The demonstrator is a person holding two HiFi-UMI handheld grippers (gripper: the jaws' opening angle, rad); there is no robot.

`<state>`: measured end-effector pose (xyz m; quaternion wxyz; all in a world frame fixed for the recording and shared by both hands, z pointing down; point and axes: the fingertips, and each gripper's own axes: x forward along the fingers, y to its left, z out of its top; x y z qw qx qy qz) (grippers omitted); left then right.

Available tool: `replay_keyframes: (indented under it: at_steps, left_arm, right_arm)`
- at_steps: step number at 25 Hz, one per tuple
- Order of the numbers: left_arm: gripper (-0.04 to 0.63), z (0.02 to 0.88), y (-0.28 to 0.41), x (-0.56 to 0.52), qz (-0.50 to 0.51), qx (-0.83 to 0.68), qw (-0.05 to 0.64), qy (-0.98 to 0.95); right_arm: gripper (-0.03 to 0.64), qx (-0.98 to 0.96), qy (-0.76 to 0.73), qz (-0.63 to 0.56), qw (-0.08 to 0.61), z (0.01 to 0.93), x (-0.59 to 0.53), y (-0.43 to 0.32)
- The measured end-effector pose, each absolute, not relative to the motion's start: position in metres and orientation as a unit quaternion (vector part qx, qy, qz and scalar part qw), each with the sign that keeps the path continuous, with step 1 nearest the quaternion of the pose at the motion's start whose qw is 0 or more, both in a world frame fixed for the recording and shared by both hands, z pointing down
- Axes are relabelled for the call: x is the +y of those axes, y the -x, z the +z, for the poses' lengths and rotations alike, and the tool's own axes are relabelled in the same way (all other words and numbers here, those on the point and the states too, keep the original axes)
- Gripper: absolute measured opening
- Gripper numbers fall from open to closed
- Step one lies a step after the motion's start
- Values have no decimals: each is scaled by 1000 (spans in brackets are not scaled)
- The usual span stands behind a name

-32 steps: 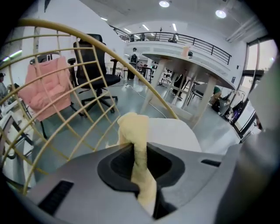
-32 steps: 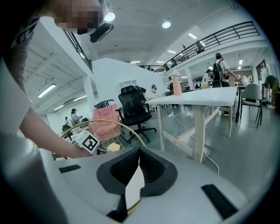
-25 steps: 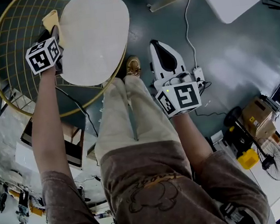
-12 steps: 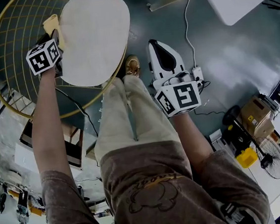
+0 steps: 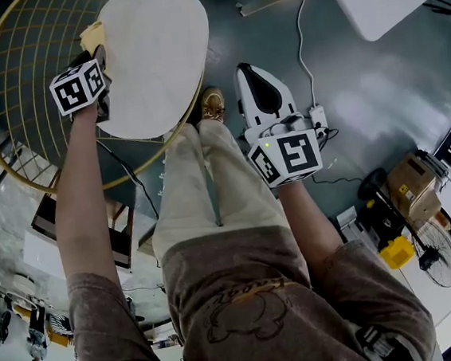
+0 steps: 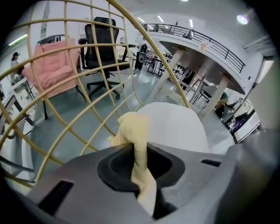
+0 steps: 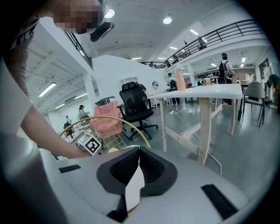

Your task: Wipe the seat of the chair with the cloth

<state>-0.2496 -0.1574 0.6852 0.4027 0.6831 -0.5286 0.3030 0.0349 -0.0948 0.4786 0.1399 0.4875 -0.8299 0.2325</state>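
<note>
While at the seat (image 6: 175,127) edge, left gripper (image 6: 136,151) jaws tight on the cloth (image 6: 130,127) — right gripper (image 7: 137,153) jaws together.

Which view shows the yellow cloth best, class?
The left gripper view: the cloth sits centre frame, pinched in the left gripper. The head view shows only a corner; the right gripper view shows none clearly.

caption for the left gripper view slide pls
Left claw shut on the yellow cloth at the edge of the chair's white seat.
</note>
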Motion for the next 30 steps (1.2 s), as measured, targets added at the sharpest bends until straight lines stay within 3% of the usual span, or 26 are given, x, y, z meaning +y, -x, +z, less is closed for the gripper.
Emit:
replay_keyframes:
  at_steps: [17,30]
  left_arm:
    - [60,697,167,-132,304,-476,430,-704]
    - [60,698,65,-93,304,-394,451,-741]
  right_arm:
    - [26,-829,-488,236,136,480,-95,-42]
    - [26,-824,-496,238,136,480,-92,-59]
